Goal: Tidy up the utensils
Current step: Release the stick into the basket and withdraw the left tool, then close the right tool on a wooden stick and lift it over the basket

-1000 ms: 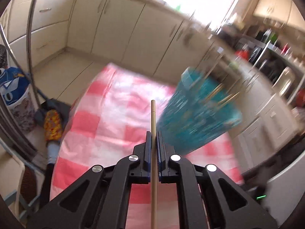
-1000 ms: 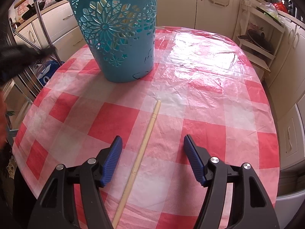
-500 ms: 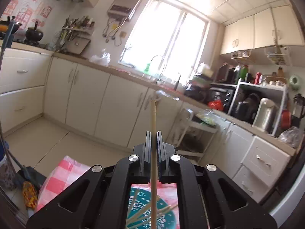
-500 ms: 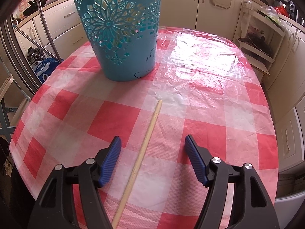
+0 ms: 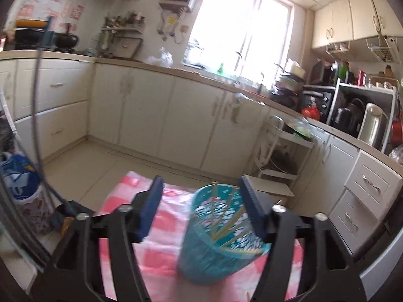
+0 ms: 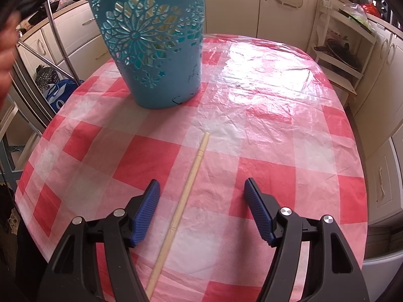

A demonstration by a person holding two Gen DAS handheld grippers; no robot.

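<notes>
Left wrist view: left gripper (image 5: 201, 207) hangs spread above the basket (image 5: 216, 236); right gripper (image 6: 201, 209) spread over a chopstick (image 6: 185, 196).

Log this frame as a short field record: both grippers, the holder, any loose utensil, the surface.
left gripper: open, empty, above the holder
right gripper: open, empty, fingers on either side of the loose chopstick, not touching it
teal basket: upright on the table, cut-out flower pattern, several chopsticks inside
loose chopstick: flat on the cloth, apart from the basket
table: red and white checked cloth under clear plastic
</notes>
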